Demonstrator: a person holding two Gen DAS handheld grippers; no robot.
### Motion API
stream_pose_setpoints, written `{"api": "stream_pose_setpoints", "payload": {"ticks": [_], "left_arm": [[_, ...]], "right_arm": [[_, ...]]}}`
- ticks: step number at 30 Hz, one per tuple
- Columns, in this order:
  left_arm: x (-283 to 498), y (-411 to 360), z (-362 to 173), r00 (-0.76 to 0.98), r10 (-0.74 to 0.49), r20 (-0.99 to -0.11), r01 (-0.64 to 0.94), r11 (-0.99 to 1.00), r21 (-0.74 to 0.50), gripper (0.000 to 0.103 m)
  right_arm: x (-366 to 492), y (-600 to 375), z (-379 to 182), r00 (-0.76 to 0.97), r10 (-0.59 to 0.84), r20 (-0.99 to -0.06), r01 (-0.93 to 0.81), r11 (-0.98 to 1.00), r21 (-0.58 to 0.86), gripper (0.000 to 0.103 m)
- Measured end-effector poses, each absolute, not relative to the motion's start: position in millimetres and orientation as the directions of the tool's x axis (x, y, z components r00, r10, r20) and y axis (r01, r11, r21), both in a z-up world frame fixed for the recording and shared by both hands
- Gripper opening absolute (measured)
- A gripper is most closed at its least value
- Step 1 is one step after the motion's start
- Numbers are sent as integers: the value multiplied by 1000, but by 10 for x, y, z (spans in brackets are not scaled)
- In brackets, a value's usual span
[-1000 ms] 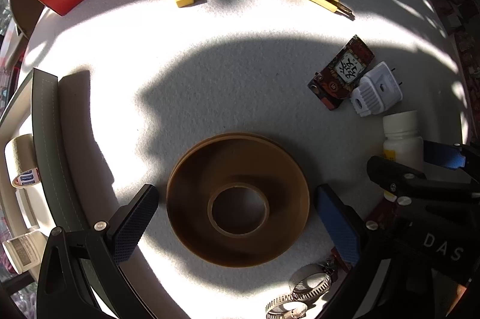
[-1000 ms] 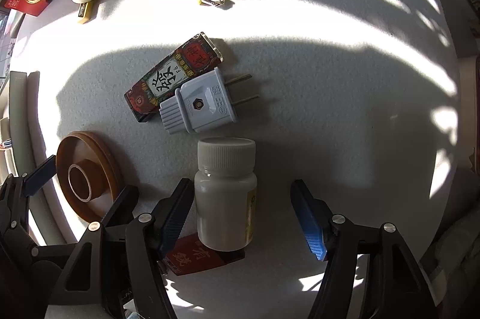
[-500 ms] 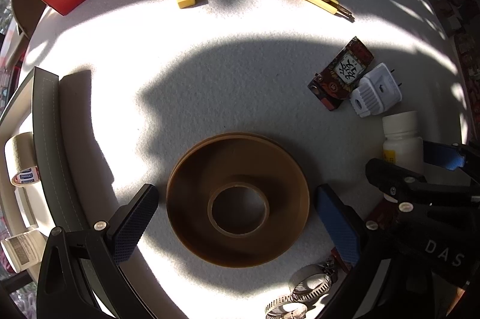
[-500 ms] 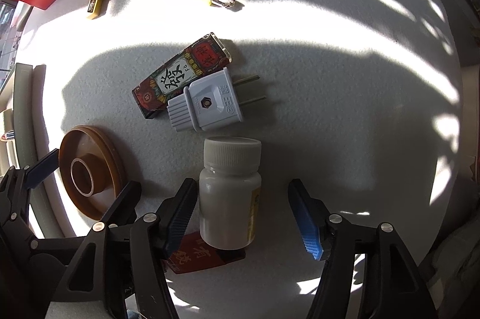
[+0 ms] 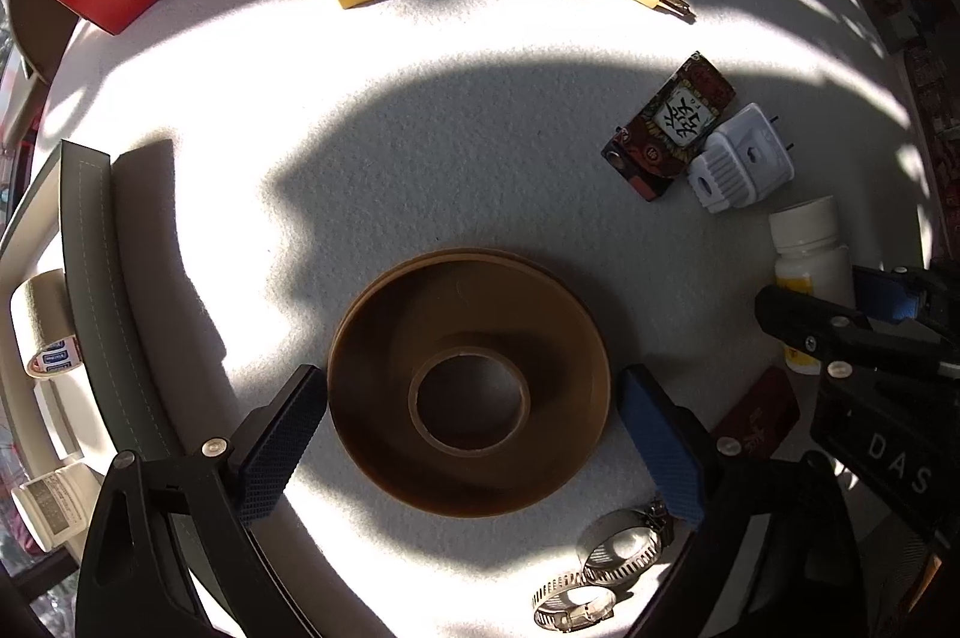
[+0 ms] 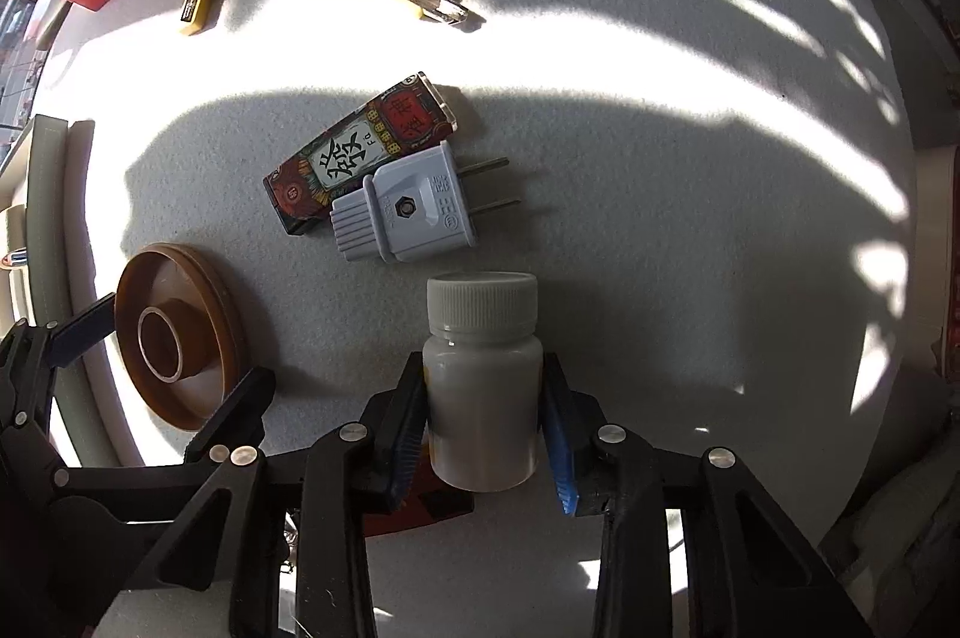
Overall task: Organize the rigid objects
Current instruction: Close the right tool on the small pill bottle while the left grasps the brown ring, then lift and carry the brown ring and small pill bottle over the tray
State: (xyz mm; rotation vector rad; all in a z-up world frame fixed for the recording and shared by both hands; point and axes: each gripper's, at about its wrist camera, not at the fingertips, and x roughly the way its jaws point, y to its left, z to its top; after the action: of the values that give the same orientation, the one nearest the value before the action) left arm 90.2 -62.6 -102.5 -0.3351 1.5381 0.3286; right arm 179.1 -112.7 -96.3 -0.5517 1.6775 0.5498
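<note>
Two tongs work the white tabletop (image 5: 480, 128): the right tongs (image 6: 485, 416) closing, pads pinching a light, smooth, rigid pill bottle (image 6: 480, 386) mid-body at 6 o'clock; the left tongs (image 5: 474, 443) narrowing, still spread, around a stiff brown tape roll (image 5: 468, 380).

Matt white plastic bottle (image 6: 482, 398)
</note>
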Motion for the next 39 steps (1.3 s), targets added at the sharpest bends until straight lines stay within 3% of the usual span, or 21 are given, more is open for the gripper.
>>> {"api": "stream_pose_setpoints", "payload": {"ticks": [1,9,30,39], "left_arm": [[900,-646,-1006,12,-3,-1000,-403,915,-7,89],[742,-651,-964,-3,-25,-1000,-413,911,-22,89],[319,-893,-190,146,-120,-982,-318,934,-162,89],[-86,-682,73,199,-137,-970,-293,936,-193,89]], "right_arm": [[1793,-1147,-958,-163,-57,-985,-625,779,59,37],[1737,-1330,-759,-143,-13,-990,-596,799,75,37],[1198,-2201,-430,-237,74,-969,-429,886,173,37],[1007,-2144,-258,-254,94,-963,-381,905,189,37]]}}
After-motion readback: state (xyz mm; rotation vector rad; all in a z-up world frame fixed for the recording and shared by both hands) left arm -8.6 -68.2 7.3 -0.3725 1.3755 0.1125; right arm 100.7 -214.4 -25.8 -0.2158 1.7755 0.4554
